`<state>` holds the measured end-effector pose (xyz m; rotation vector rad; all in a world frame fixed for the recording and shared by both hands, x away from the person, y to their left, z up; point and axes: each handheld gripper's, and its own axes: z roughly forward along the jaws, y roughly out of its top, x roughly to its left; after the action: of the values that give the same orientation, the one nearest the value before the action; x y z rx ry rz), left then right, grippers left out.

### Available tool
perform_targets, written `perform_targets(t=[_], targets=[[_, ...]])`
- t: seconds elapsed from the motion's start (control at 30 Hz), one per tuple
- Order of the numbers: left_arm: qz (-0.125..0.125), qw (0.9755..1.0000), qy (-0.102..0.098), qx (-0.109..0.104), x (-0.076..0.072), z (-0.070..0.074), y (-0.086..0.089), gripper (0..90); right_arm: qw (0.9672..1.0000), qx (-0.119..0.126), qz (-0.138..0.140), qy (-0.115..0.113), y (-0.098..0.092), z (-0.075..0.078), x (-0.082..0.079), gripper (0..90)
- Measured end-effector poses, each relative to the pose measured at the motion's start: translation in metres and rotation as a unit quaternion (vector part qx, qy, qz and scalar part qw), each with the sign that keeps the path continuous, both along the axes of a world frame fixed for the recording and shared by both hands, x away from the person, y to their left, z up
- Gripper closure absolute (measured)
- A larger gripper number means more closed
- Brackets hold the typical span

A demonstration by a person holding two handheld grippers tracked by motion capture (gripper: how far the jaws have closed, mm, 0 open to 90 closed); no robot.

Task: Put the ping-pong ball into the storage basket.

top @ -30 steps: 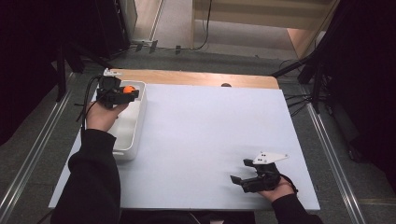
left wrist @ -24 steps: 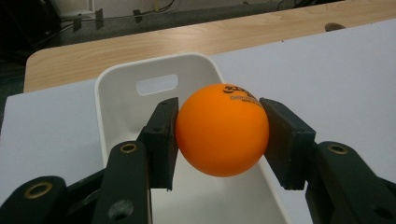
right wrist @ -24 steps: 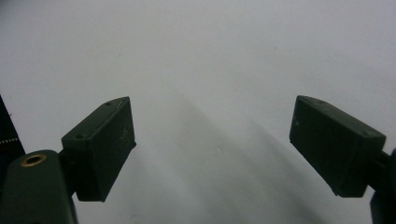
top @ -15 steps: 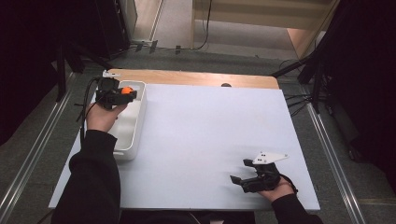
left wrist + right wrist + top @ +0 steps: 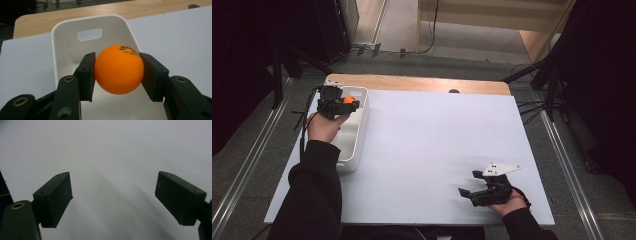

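An orange ping-pong ball (image 5: 119, 69) with black print sits between the black jaws of my left gripper (image 5: 117, 72), which is shut on it. In the high view the left gripper (image 5: 343, 103) holds the ball (image 5: 347, 100) above the far end of a white bin (image 5: 354, 135) at the table's left. The bin (image 5: 67, 50) has a slot handle in its far wall. My right gripper (image 5: 471, 194) rests low over the white table near the front right, jaws wide apart. The right gripper (image 5: 113, 197) has nothing between its jaws.
The white table top (image 5: 437, 135) stretches between the two hands. A wooden strip (image 5: 422, 84) runs along its far edge, with a small dark object (image 5: 454, 91) on it. Black stands and cables (image 5: 542, 80) lie beyond the right side.
The left gripper has moved slightly toward the bin's far end with the ball. The right gripper has stayed put.
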<state>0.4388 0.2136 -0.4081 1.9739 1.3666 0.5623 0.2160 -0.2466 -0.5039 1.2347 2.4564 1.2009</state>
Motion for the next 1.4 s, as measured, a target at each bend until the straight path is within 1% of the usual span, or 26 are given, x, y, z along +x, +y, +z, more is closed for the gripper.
perform_targets(t=[0.1, 0.17, 0.2, 0.23, 0.33, 0.4, 0.5, 0.57, 0.63, 0.67, 0.7, 0.8, 0.83, 0.87, 0.9, 0.97, 1.13, 1.2, 1.23, 1.37, 1.4], targets=[[0.003, 1.0, -0.001, 0.006, 0.0, -0.002, 0.0, 50.7, 1.0, -0.001, 0.0, 0.0, 0.0, 0.0, 0.0, 12.7], [0.006, 1.0, 0.004, 0.004, 0.001, -0.004, 0.002, 50.7, 1.0, -0.003, 0.001, -0.001, 0.0, 0.0, 0.0, 12.7], [0.008, 1.0, 0.003, 0.002, 0.002, -0.005, 0.002, 50.7, 1.0, -0.003, 0.001, -0.001, 0.0, 0.0, 0.0, 12.7], [0.008, 0.9999, 0.007, 0.0, 0.002, -0.007, 0.003, 50.7, 1.0, -0.002, 0.001, -0.001, 0.0, 0.0, 0.0, 12.7], [0.007, 0.9999, 0.009, 0.001, 0.002, -0.006, 0.003, 50.6, 1.0, -0.002, 0.001, 0.0, 0.0, 0.0, 0.0, 12.7], [0.007, 0.9999, 0.002, -0.008, 0.001, -0.004, 0.002, 50.4, 1.0, -0.002, 0.001, 0.0, 0.0, 0.0, 0.0, 12.7], [0.007, 0.9999, 0.003, -0.009, 0.001, -0.003, 0.002, 50.3, 1.0, -0.002, 0.001, 0.0, 0.0, 0.0, 0.0, 12.7], [0.005, 0.9999, 0.005, -0.009, 0.001, -0.004, 0.003, 46.8, 1.0, -0.002, 0.001, 0.0, 0.0, 0.0, 0.0, 12.7], [-0.002, 0.9996, 0.009, -0.025, 0.002, -0.001, 0.004, 40.2, 1.0, -0.001, 0.001, 0.0, 0.0, 0.0, 0.0, 12.7], [-0.002, 0.9996, 0.009, -0.025, 0.002, -0.001, 0.004, 35.9, 1.0, -0.001, 0.001, 0.0, 0.0, 0.0, 0.0, 12.7], [-0.008, 0.9994, 0.015, -0.029, 0.002, 0.002, 0.004, 32.3, 1.0, -0.002, 0.001, 0.0, 0.0, 0.0, 0.0, 12.7], [-0.012, 0.9994, 0.015, -0.03, 0.001, 0.005, 0.003, 26.6, 1.0, -0.002, 0.002, -0.001, 0.0, 0.0, 0.0, 12.7], [-0.012, 0.9993, 0.013, -0.034, 0.001, 0.006, 0.002, 26.1, 1.0, -0.002, 0.003, 0.0, 0.0, 0.0, 0.0, 12.7], [-0.017, 0.9989, 0.014, -0.042, 0.0, 0.007, 0.002, 23.9, 1.0, -0.002, 0.002, -0.001, 0.0, 0.0, 0.0, 12.7], [-0.019, 0.9988, 0.015, -0.044, 0.0, 0.007, 0.002, 22.0, 1.0, -0.002, 0.002, -0.001, 0.0, 0.0, 0.0, 12.7], [-0.022, 0.9988, 0.016, -0.04, 0.0, 0.007, 0.002, 16.4, 1.0, -0.001, 0.002, 0.0, 0.0, 0.0, 0.0, 12.7], [-0.026, 0.9986, 0.018, -0.044, -0.001, 0.009, 0.003, 15.8, 1.0, -0.002, 0.003, 0.0, 0.0, 0.0, 0.001, 12.7], [-0.022, 0.9985, 0.016, -0.047, -0.001, 0.01, 0.002, 15.8, 1.0, -0.002, 0.002, 0.001, 0.001, 0.0, 0.001, 12.7], [-0.024, 0.9982, 0.015, -0.053, -0.002, 0.012, 0.003, 15.8, 1.0, -0.001, 0.004, 0.0, 0.001, 0.0, 0.001, 12.7], [-0.028, 0.9982, 0.013, -0.052, -0.004, 0.016, 0.002, 15.8, 1.0, -0.001, 0.005, 0.0, 0.001, 0.0, 0.001, 12.7], [-0.032, 0.9978, 0.013, -0.057, -0.005, 0.019, 0.002, 15.8, 1.0, -0.001, 0.005, 0.0, 0.001, 0.0, 0.001, 12.7]])
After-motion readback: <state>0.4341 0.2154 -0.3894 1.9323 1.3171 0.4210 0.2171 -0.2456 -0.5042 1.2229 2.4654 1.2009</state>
